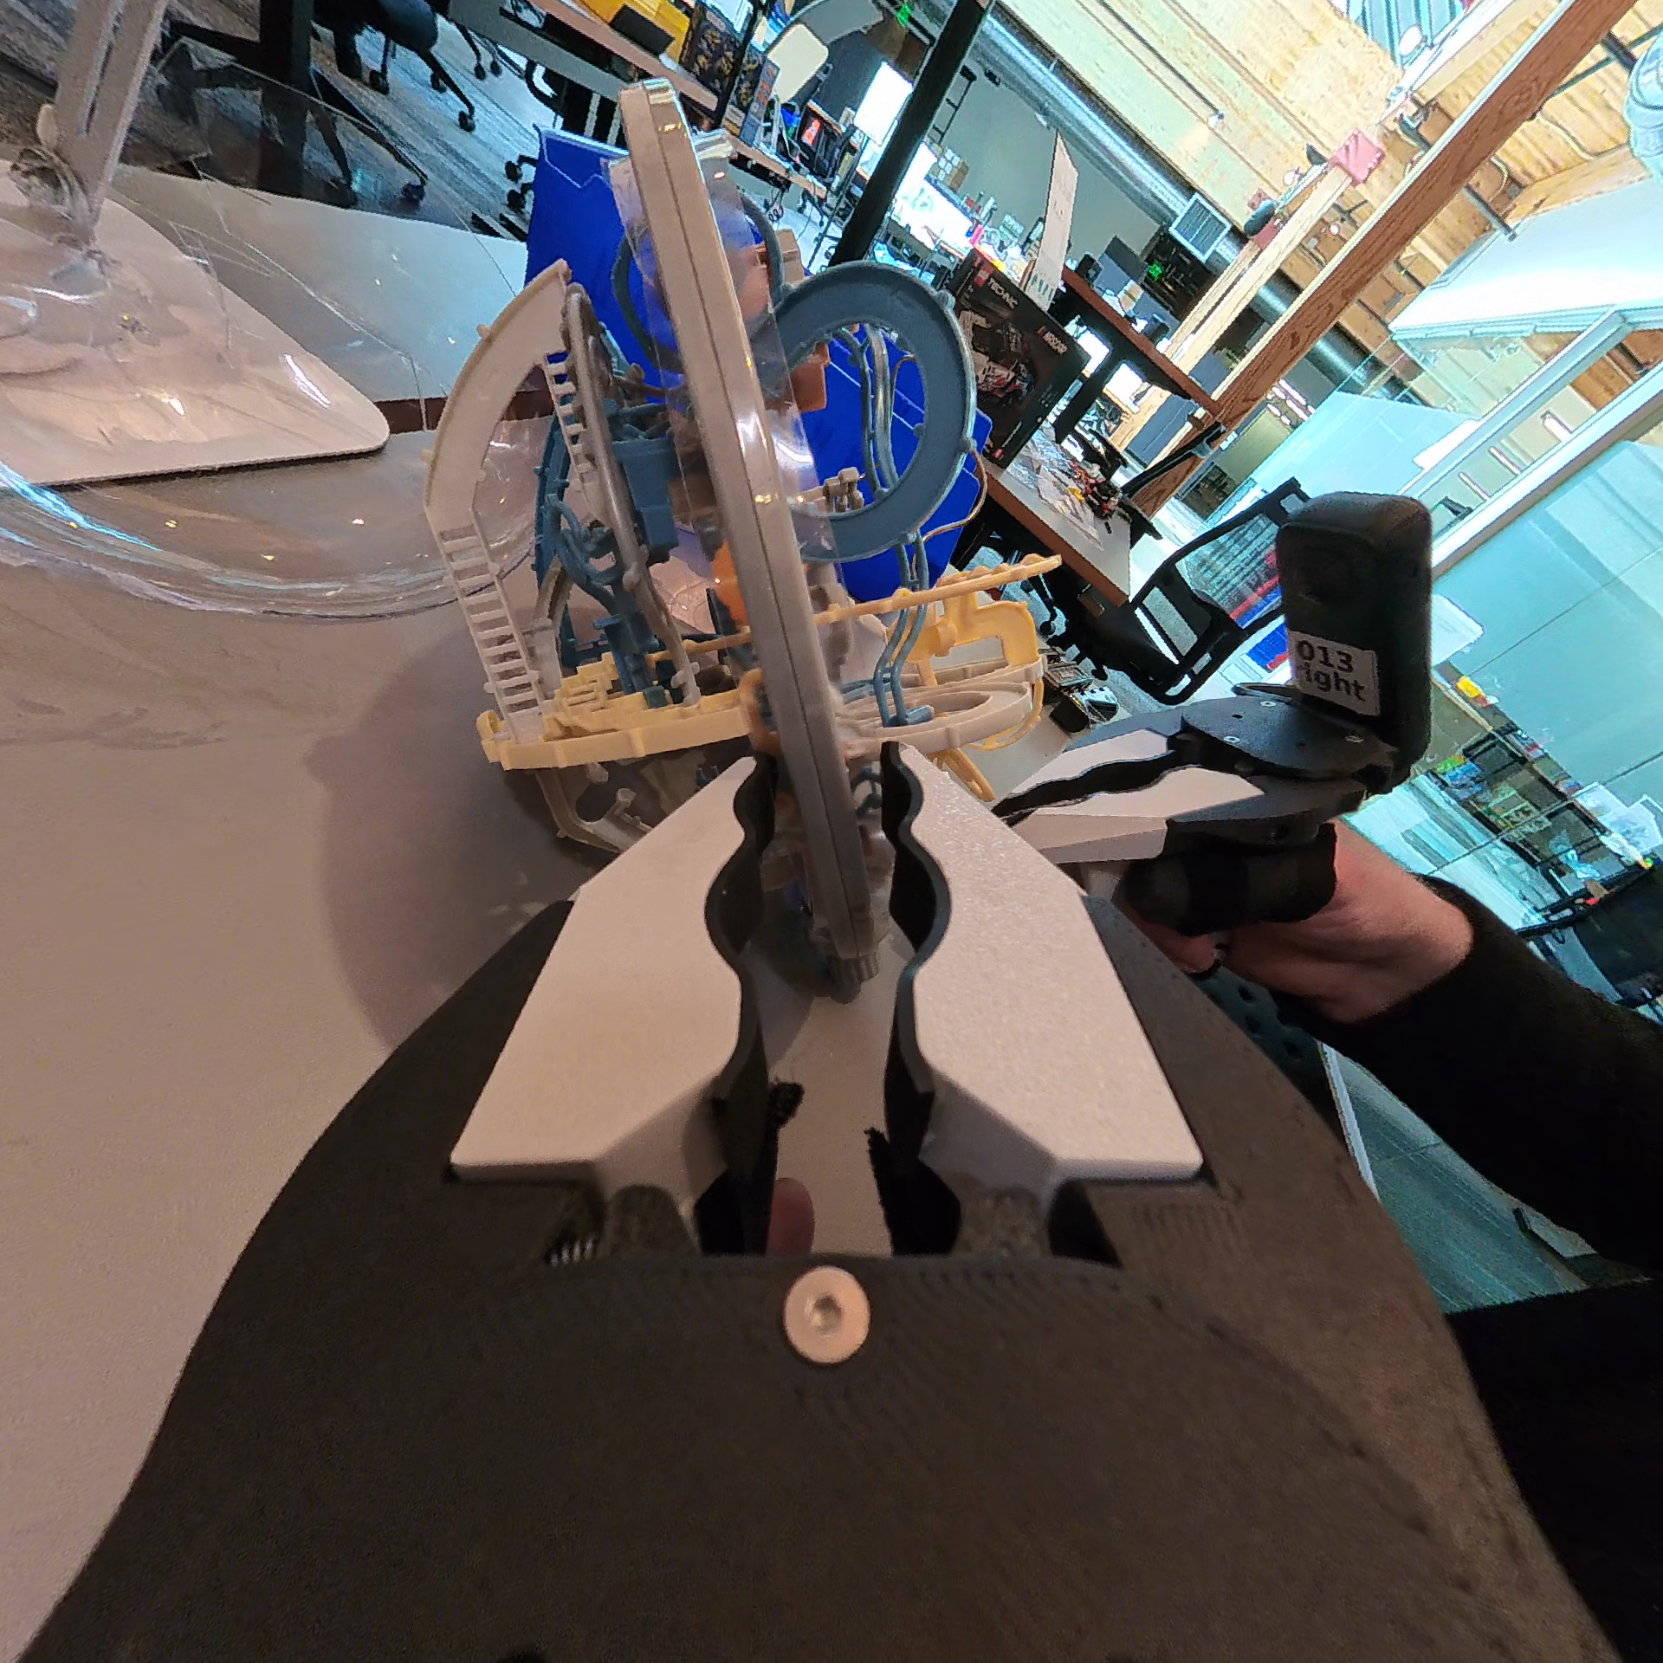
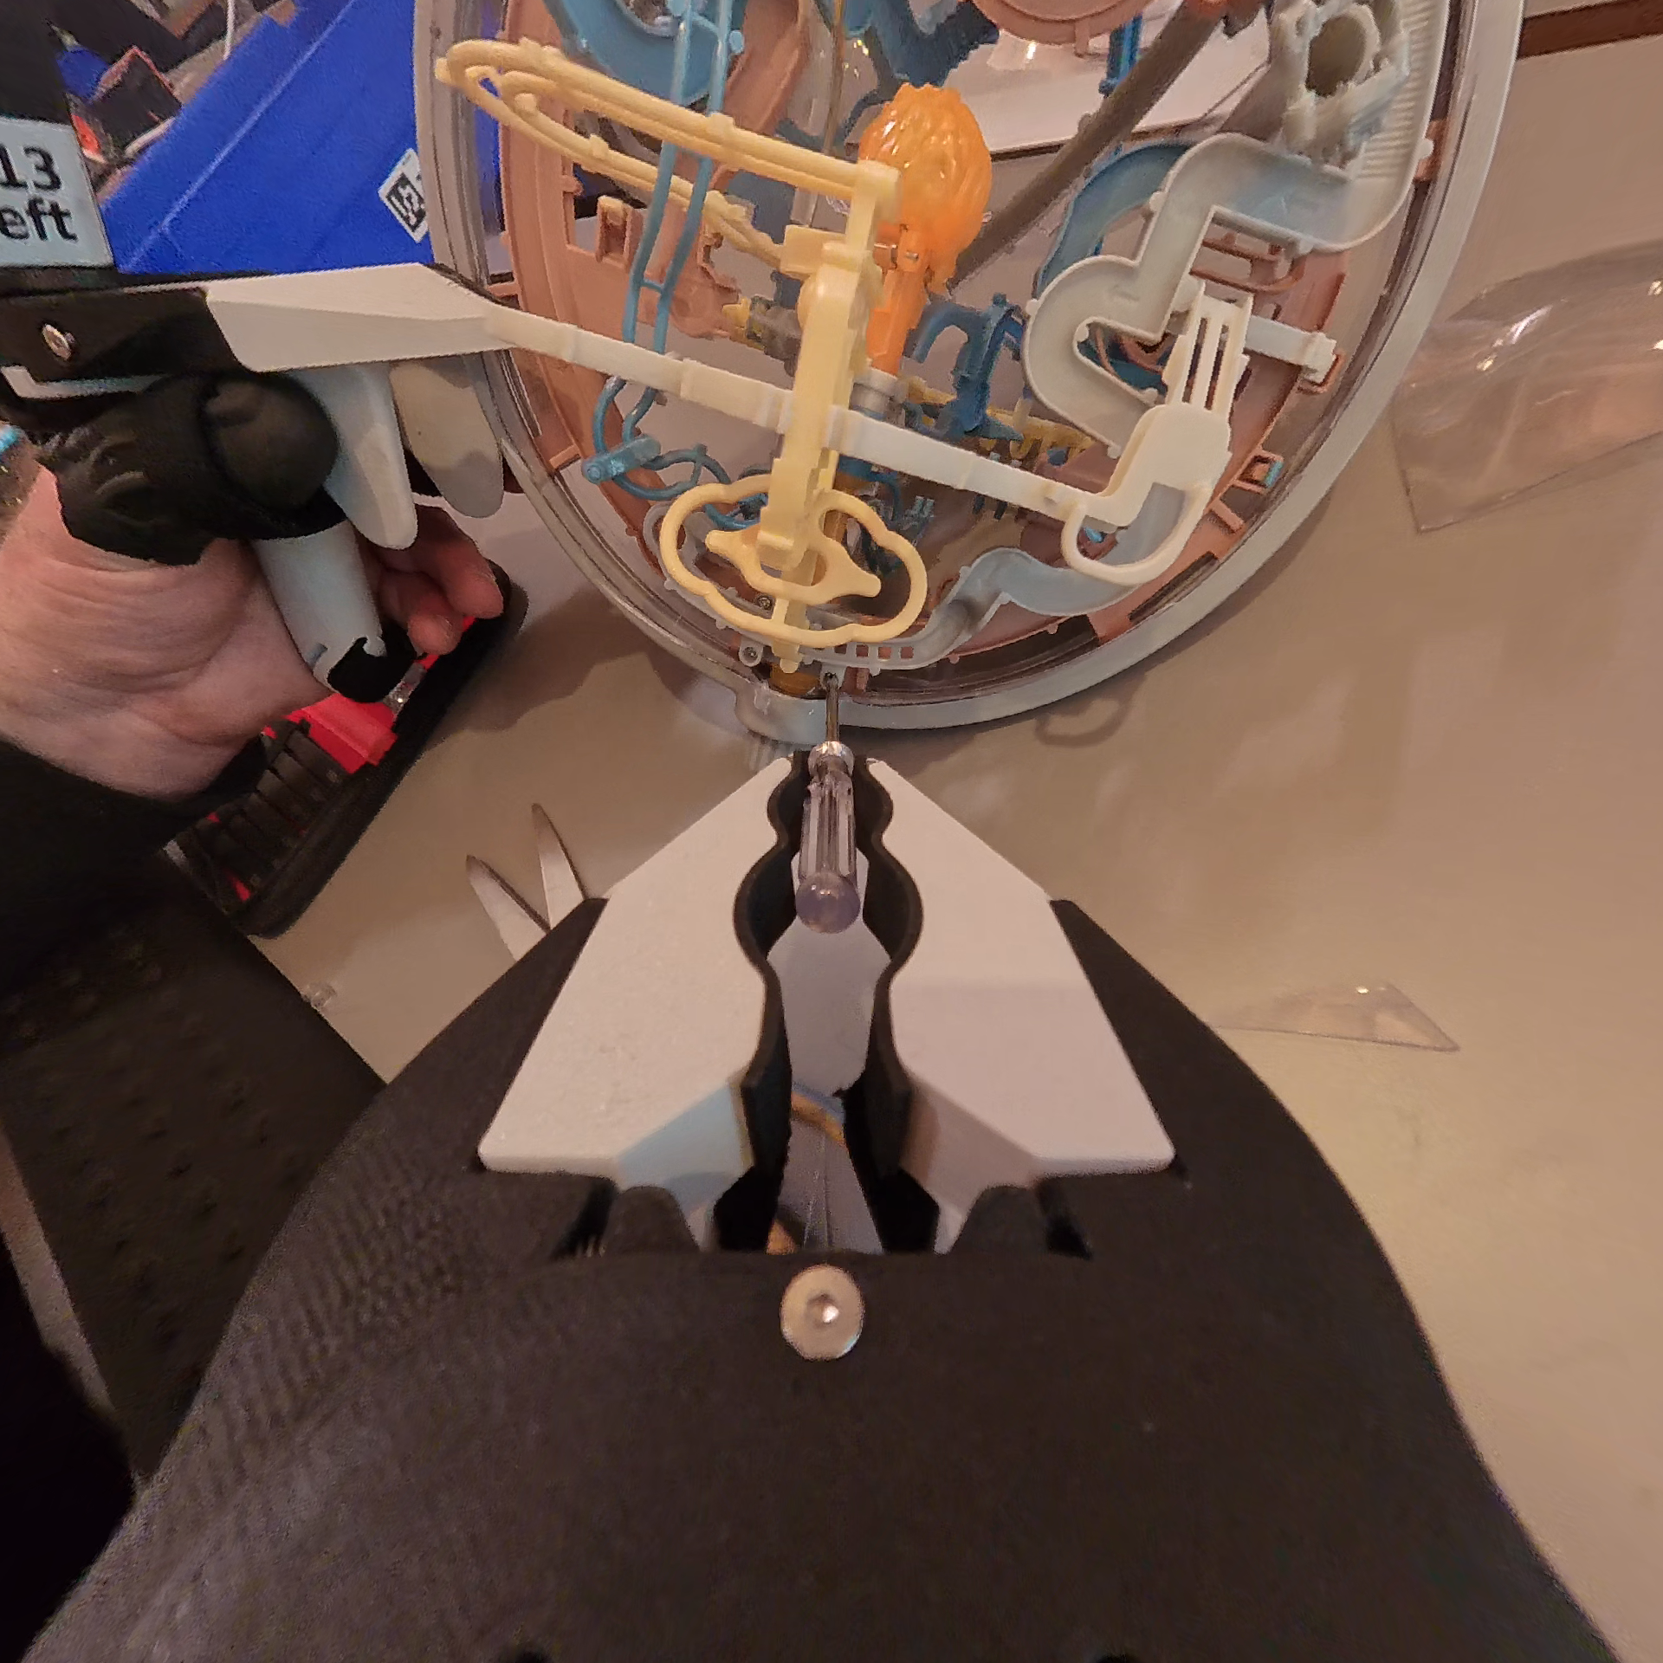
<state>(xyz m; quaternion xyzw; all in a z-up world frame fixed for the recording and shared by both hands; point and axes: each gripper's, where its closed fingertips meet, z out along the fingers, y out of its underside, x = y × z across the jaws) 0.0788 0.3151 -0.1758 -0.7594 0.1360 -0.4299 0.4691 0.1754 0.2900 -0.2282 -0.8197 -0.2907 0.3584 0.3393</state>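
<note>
Left gripper (image 1: 823,792) clamps the maze's grey rim (image 1: 720,504); right gripper (image 2: 830,783) pinches a clear-handled screwdriver (image 2: 826,841).

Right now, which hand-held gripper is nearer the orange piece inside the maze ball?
Left. The left hand-held gripper straddles the ball's rim; the right hand-held gripper, holding a screwdriver, sits below the orange piece.

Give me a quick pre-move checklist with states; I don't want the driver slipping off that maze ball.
1. Right gripper clamped on the screwdriver: ok.
2. Screwdriver tip at the screw at the bottom rim of the maze ball: looks ok; engagement cannot tell.
3. Left gripper around the ball's grey rim: ok; firm contact cannot tell.
4. Ball upright on the table: ok.
5. Clear plastic sheet away from the driver: ok.
</note>
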